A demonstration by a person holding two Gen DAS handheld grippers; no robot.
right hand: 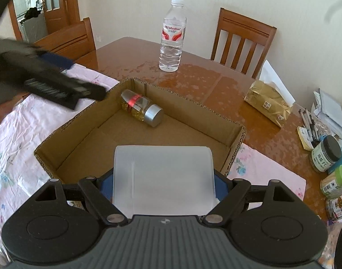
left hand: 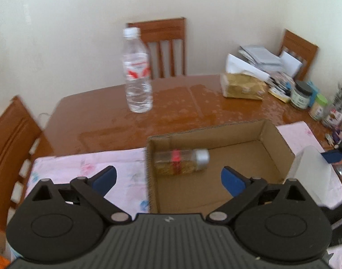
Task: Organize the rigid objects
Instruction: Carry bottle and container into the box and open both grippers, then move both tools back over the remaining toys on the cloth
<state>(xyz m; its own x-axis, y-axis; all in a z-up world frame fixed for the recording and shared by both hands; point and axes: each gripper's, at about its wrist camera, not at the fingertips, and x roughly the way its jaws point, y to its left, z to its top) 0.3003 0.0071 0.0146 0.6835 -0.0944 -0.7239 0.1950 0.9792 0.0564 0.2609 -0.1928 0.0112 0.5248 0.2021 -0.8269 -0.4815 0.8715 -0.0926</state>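
My left gripper (left hand: 168, 178) hangs open and holds nothing, above the near left corner of a shallow cardboard box (left hand: 276, 139). A glass jar (left hand: 182, 162) with a silver lid and a red band lies on its side in the box, beyond the blue pads. My right gripper (right hand: 164, 186) is shut on a frosted white plastic container (right hand: 164, 177), held over the box's (right hand: 65, 125) near edge. The jar (right hand: 140, 109) lies at the far side there. A clear water bottle (left hand: 137, 71) (right hand: 172, 38) stands upright on the table behind the box.
The box rests on a pink floral cloth (right hand: 11, 134) over a wooden table (left hand: 193, 103). A gold tissue pack (right hand: 269, 103), jars (right hand: 326, 154), pens and papers crowd the right side. Wooden chairs (right hand: 242, 42) stand around. The left gripper's blurred black finger (right hand: 90, 89) reaches over the box's left wall.
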